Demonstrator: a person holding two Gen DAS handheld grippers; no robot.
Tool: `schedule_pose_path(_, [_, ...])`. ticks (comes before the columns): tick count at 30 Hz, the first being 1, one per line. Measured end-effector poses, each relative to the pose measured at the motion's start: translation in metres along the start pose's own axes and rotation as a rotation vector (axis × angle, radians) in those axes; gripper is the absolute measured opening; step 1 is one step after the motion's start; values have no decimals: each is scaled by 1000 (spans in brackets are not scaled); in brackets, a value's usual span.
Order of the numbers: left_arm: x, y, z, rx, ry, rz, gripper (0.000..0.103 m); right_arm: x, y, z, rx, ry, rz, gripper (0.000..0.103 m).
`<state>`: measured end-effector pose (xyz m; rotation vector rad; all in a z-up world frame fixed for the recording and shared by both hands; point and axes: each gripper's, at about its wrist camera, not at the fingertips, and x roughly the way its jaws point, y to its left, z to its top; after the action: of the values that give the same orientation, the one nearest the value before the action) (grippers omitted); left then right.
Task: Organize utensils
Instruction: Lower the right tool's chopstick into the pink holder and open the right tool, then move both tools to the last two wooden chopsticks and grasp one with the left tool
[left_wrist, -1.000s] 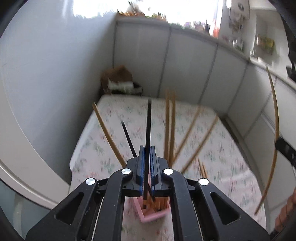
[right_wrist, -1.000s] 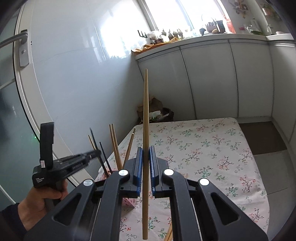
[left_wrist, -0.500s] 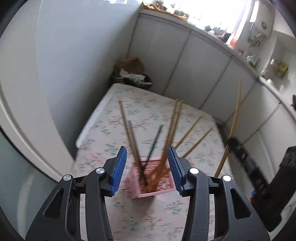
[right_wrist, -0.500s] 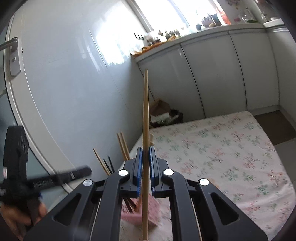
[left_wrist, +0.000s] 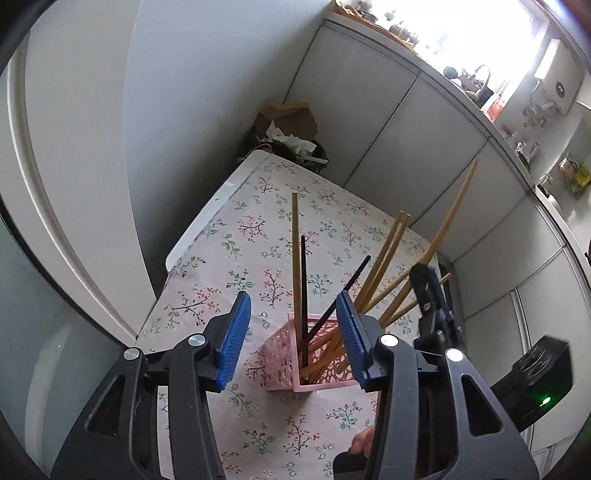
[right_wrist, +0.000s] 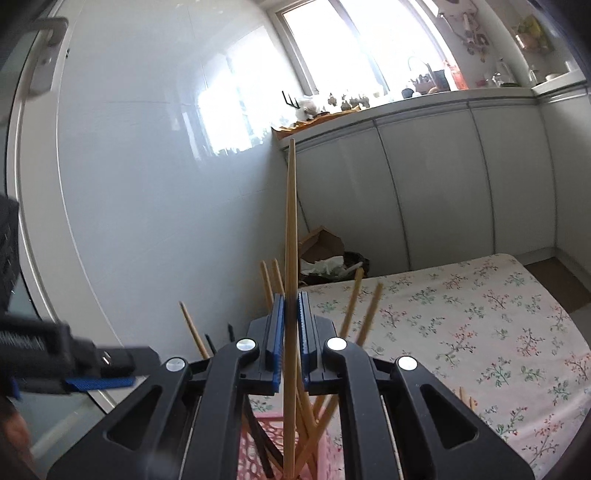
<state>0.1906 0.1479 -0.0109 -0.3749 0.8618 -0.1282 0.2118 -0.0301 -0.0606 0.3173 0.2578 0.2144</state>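
Note:
A pink lattice basket (left_wrist: 280, 354) stands on the floral tablecloth (left_wrist: 240, 236) with several wooden chopsticks (left_wrist: 384, 247) and two black chopsticks (left_wrist: 303, 288) leaning in it. My left gripper (left_wrist: 292, 299) hangs open just above it, nothing pressed between its blue pads. My right gripper (right_wrist: 291, 299) is shut on a long wooden chopstick (right_wrist: 290, 206) held upright, its lower end down inside the basket (right_wrist: 255, 443). In the left wrist view the right gripper (left_wrist: 424, 275) is just right of the basket. The left gripper (right_wrist: 110, 365) shows at the left of the right wrist view.
A cardboard box and a bin of paper scraps (left_wrist: 291, 125) sit beyond the table's far corner. White cabinets (right_wrist: 443, 184) line the back wall, a door (right_wrist: 40, 74) is at left. A loose wooden chopstick (right_wrist: 465, 397) lies on the cloth right of the basket.
My left gripper opened and let the black chopstick go into the basket, then drew back and rolled. My right gripper carried its wooden chopstick down and over to the basket.

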Motion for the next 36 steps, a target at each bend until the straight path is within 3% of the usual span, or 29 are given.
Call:
schedule_pose_path(14, [-3,-12,-3,41,-17,-4,45,-14,-13,-23,-2,58,3,8])
schedule_pose_path(20, [-1,-18,-4,59,-11,-14,45,-12,-13,-19,-54,221,43,9])
schedule_pose_path(23, [-1,-22,-6,71,-9,-21,45,-25,-18,-5,-65,262,45,14])
schedule_pose_path(27, [-5,-28,-7,79,-10,-48,45,-54,-45,33,-17,267,25,37])
schedule_pose_path(29, [-6,-36,-10,100,-2,-62,45,-63,-61,49,9,298,-8,38])
schedule_pose_path(32, [-7,-52,-18,139,12,-77,45,-74,-92,60,52,388,-55,42])
schedule_pose_path(36, [-4,-86,-39,227,48,-119,45,-77,-139,32,111,573,-163,45])
